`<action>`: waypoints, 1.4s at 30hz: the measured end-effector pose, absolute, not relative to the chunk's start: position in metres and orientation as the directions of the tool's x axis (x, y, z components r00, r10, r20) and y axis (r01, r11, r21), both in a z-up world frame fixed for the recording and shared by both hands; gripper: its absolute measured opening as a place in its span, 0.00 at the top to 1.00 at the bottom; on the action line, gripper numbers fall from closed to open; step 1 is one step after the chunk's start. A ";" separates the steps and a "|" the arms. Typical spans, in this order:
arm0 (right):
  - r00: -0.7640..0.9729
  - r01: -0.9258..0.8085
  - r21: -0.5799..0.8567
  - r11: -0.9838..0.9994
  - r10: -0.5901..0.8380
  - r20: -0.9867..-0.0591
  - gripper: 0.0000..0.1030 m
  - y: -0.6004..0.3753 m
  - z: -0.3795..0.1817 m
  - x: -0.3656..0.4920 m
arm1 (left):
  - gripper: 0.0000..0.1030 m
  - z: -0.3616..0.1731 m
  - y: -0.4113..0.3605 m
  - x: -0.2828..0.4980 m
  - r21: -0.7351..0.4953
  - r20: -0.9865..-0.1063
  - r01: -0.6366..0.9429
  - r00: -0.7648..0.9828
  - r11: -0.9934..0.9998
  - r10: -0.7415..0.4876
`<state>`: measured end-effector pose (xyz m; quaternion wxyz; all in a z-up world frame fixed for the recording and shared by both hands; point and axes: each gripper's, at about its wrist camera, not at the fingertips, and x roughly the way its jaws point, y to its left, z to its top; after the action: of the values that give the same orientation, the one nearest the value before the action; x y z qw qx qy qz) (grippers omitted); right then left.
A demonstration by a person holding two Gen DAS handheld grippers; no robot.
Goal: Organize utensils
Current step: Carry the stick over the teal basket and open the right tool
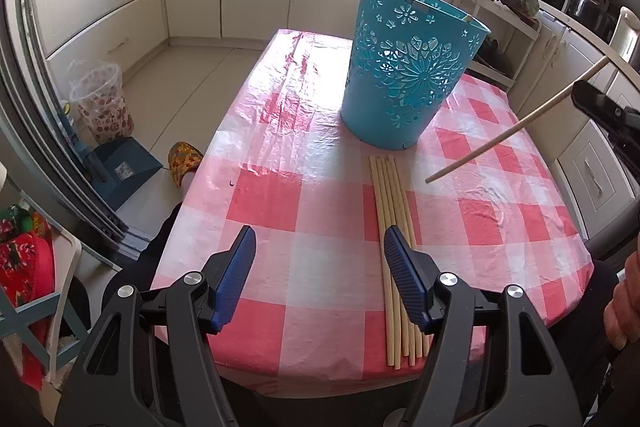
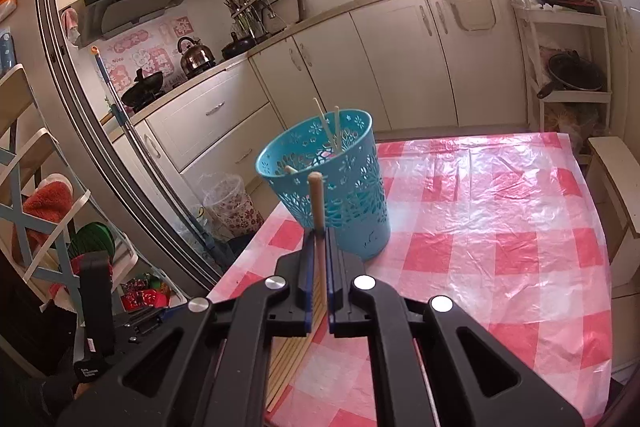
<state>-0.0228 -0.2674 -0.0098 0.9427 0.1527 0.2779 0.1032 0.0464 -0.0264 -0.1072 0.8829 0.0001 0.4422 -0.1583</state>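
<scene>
- Pink-and-white checked tablecloth (image 1: pixel 280 131) is covering the table in the left wrist view; a blue bucket (image 1: pixel 404 75) with flower cut-outs is standing upright on it toward the far end.
- Left tongs (image 1: pixel 320 259) are hanging over the near edge of the table, jaws standing wide apart, gripping nothing.
- Loose chopsticks (image 1: pixel 394 227) are lying side by side on the cloth just in front of the bucket, running toward the near edge; the right blue pad (image 1: pixel 404 275) is sitting over them, contact unclear.
- One chopstick (image 1: pixel 516 123) is slanting in the air at right, clear of the cloth, pinched by the right tongs (image 1: pixel 588 95) at the frame edge.
- A person's hand (image 1: pixel 624 299) is showing at the right edge.
- Right wrist view: right tongs (image 2: pixel 319 239) are clamping that chopstick (image 2: pixel 317 203) with jaws nearly closed; its top end is sticking up in front of the bucket (image 2: pixel 332 183).
- Bucket is already holding a few sticks (image 2: pixel 330 127), leaning against the inside wall.
- Remaining chopsticks (image 2: pixel 292 355) are lying on the cloth below the tongs.
- Left tongs are not identifiable here.
</scene>
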 end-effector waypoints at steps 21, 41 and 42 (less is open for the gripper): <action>0.912 -0.211 0.287 0.935 0.294 -0.287 0.94 -0.269 0.118 0.018 | 0.39 -0.120 -0.021 0.059 -0.170 -0.796 0.259 0.533 0.951 -0.288; 0.846 -0.082 0.259 0.962 0.204 -0.492 0.94 -0.256 0.017 0.093 | 0.39 -0.120 -0.010 0.072 -0.158 -0.789 0.226 0.556 0.961 -0.260; 0.847 -0.081 0.265 0.961 0.207 -0.490 0.94 -0.258 0.017 0.088 | 0.39 -0.119 -0.010 0.071 -0.156 -0.789 0.227 0.556 0.961 -0.259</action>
<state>0.0880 -0.2576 0.0173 0.9537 0.1181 0.2662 0.0754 0.0714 -0.0096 -0.1194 0.8819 -0.0180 0.4504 -0.1379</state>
